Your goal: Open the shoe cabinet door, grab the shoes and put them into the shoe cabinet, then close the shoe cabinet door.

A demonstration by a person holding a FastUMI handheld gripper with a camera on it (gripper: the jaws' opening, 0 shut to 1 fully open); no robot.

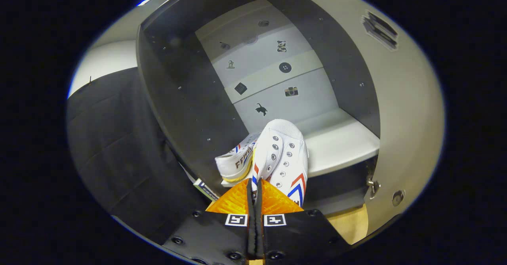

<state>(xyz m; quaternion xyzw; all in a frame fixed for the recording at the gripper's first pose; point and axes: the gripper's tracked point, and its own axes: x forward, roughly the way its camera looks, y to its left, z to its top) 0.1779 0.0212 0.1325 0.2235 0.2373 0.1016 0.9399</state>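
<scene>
fingers (254,187): pinching white canvas shoe (282,158) | second shoe (237,160) beside | smooth cabinet shelf (340,142)

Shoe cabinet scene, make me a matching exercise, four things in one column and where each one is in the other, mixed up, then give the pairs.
Things:
1. held shoe
2. second shoe
3. cabinet door
4. stickers

Places or states:
A. swung open beside the cabinet opening
B. on the cabinet's back panel
C. lying on the white shelf, next to the dark side wall
D. pinched at its edge by the tool, toe pointing into the cabinet

Pairs: 1-D, 2-C, 3-A, 4-B
</scene>
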